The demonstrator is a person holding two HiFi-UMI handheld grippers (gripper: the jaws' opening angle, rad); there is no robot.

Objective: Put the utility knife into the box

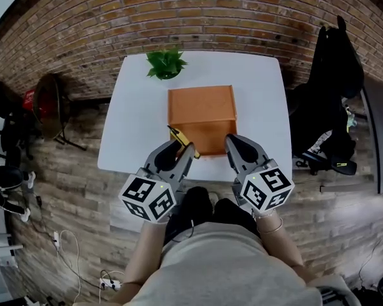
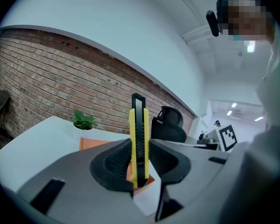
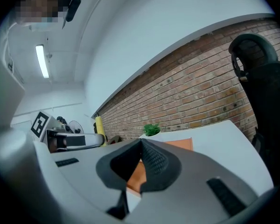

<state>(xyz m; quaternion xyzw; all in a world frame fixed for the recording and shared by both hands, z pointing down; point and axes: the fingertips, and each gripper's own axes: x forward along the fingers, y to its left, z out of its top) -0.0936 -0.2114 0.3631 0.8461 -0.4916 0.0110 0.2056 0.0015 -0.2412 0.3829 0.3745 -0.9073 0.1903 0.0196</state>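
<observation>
A yellow utility knife (image 1: 177, 136) with a black slider stands upright between the jaws of my left gripper (image 1: 182, 146), which is shut on its lower end. In the left gripper view the knife (image 2: 138, 134) sticks up out of the left gripper (image 2: 139, 168). The orange box (image 1: 202, 110) sits in the middle of the white table (image 1: 134, 120), just beyond both grippers, and shows as the box (image 2: 91, 143) behind the jaws. My right gripper (image 1: 233, 143) hovers at the box's near right corner. Seen in its own view, the right gripper (image 3: 141, 146) is shut with nothing in it.
A small green potted plant (image 1: 165, 63) stands at the table's far edge. A black office chair (image 1: 332, 94) draped with dark cloth is off to the right. A round fan (image 1: 48, 107) stands on the floor at the left. The brick wall lies behind.
</observation>
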